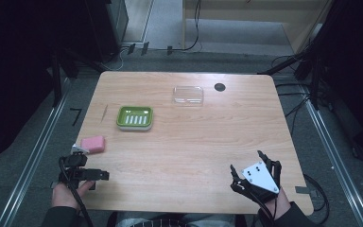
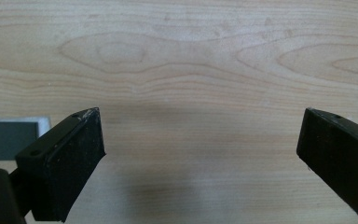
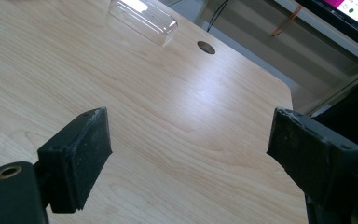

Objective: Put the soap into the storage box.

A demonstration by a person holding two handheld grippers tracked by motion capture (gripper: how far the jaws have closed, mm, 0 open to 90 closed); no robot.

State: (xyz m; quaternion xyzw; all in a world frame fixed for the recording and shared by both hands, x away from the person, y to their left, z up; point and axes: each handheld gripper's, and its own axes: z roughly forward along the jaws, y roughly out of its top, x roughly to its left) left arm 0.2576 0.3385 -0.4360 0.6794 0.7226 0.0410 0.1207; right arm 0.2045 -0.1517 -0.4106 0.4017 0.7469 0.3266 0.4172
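Wood table is seen w/ green soap dish mid-left, clear lid farther back. Pink soap lies near left edge, just beside left gripper. Left gripper and right gripper are held w/ jaws spread wide, nothing between.

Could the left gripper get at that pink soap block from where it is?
Probably yes. The left gripper is open, and the pink soap block lies just ahead of it near the table's left edge, with nothing between them.

A matt, grained wooden worktop is seen; the lid is of clear glossy plastic.
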